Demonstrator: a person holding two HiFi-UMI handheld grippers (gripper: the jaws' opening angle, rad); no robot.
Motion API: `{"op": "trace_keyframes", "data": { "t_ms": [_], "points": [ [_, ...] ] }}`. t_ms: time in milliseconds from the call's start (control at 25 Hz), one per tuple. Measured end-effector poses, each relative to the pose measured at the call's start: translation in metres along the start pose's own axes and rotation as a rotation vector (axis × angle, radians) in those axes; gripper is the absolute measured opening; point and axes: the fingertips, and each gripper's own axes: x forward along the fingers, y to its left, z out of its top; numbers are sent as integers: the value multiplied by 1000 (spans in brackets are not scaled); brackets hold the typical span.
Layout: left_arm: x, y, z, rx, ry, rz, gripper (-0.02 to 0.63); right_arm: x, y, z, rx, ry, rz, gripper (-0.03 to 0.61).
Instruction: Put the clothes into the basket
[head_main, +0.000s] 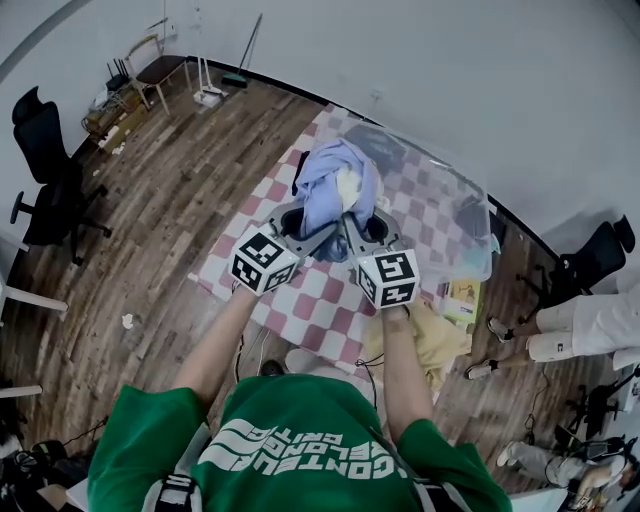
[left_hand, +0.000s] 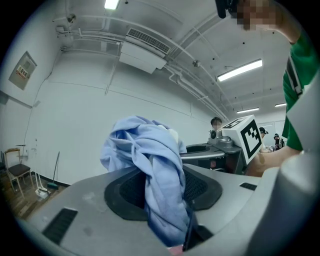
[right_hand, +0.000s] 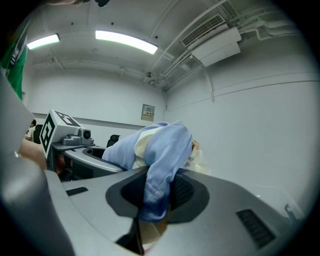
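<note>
A bundle of light blue cloth (head_main: 335, 190) with a cream garment wrapped inside hangs in the air above the pink-and-white checked table (head_main: 320, 310). My left gripper (head_main: 306, 228) is shut on its lower left side and my right gripper (head_main: 358, 226) on its lower right. In the left gripper view the blue cloth (left_hand: 155, 165) runs down between the jaws of the left gripper (left_hand: 170, 202). The right gripper view shows the bundle (right_hand: 160, 155) pinched in the right gripper (right_hand: 150, 207). The clear plastic basket (head_main: 470, 215) stands on the table just behind and right of the bundle.
A yellow cloth (head_main: 435, 340) lies at the table's near right corner by a small packet (head_main: 460, 298). Black office chairs stand at the left (head_main: 45, 170) and right (head_main: 590, 260). A person's legs (head_main: 570, 335) show at the right edge. Wooden floor surrounds the table.
</note>
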Motion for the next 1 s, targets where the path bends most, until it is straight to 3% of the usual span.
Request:
{"op": "trace_keyframes", "data": {
  "t_ms": [520, 1000],
  "points": [
    [97, 39, 8, 8, 46, -48, 175, 38, -97, -9, 29, 24, -38, 83],
    [161, 79, -43, -73, 179, -52, 175, 87, -148, -69, 101, 128, 11, 83]
  ]
}}
